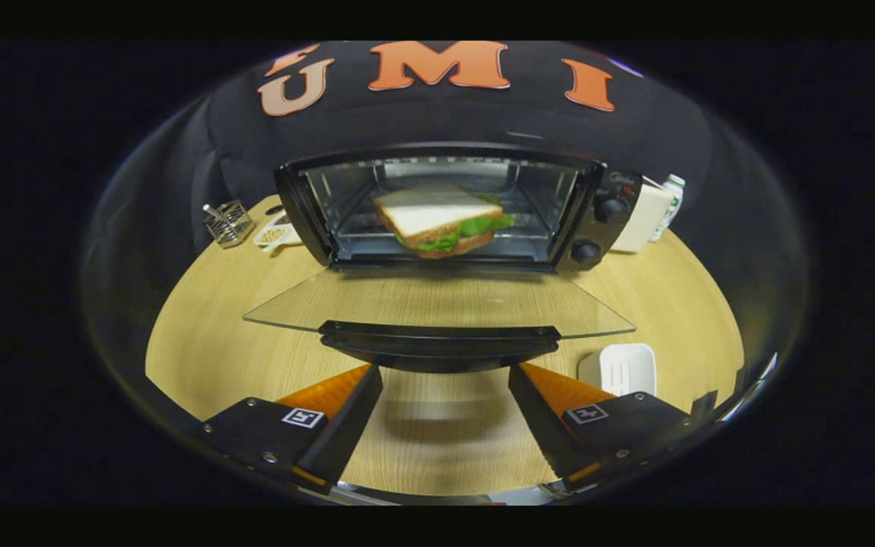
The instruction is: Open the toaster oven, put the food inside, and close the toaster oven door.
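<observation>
Booth setting: round wooden table [202, 334] against a dark cloth wall.

Toaster oven [453, 209]: black, standing at the far side of the table, two knobs [611, 209] on its right-hand panel. Door: glass door [437, 304] folded fully down and lying flat toward the gripper, its dark handle [439, 339] at the near edge.

Sandwich [441, 220]: white bread with green lettuce, inside the open oven cavity on the rack, well beyond the fingers.

Gripper [445, 380]: jaws spread wide and released, grasping nothing; bare tabletop between the fingers, tips just short of the door handle.

Other items: wire basket [229, 222] and a small white dish [274, 234] left of the oven; white box [642, 216] and a bottle [671, 201] to its right; white ridged tray [620, 368] on the table beside the right finger.
</observation>
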